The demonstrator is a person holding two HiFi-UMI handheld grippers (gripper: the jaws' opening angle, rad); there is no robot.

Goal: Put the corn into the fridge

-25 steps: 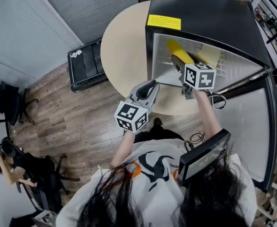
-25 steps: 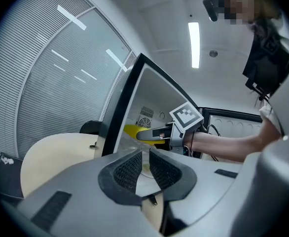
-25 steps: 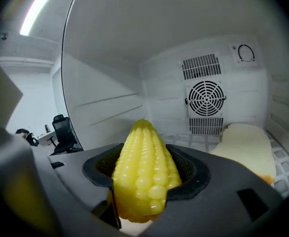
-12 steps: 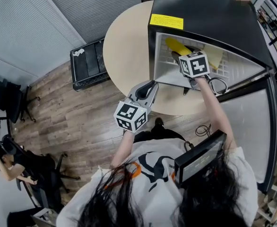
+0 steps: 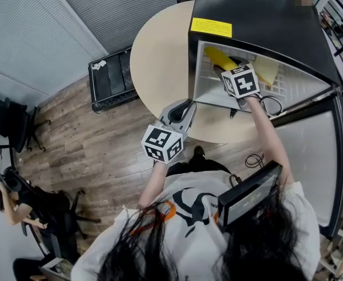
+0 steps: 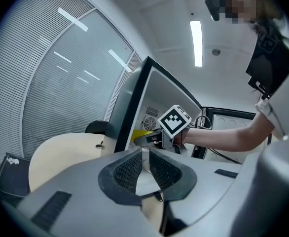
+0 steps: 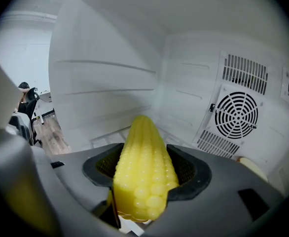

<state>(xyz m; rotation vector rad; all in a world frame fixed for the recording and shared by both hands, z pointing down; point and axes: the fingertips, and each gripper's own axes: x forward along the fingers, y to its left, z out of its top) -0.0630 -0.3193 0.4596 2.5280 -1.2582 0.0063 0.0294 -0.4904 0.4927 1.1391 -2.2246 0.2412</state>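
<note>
A yellow corn cob (image 7: 143,172) stands between the pads of my right gripper (image 7: 144,174), which is shut on it, tip pointing ahead. In the head view the corn (image 5: 219,56) and the right gripper (image 5: 225,70) are inside the open black fridge (image 5: 253,16), above its white wire shelf. My left gripper (image 5: 186,105) hangs outside the fridge over the table's near edge. Its jaws are together with nothing between them (image 6: 144,164). From the left gripper view I see the fridge (image 6: 134,98) and the right gripper's marker cube (image 6: 174,121) reaching in.
The fridge stands on a round beige table (image 5: 160,57). Its door (image 5: 309,157) swings open to the right. A fan grille (image 7: 238,115) sits on the fridge's back wall, and a pale yellow item (image 5: 265,69) lies deeper inside. A black case (image 5: 110,78) rests on the wooden floor.
My right gripper has carried the corn from the fridge's opening deeper inside. The left gripper has stayed where it was.
</note>
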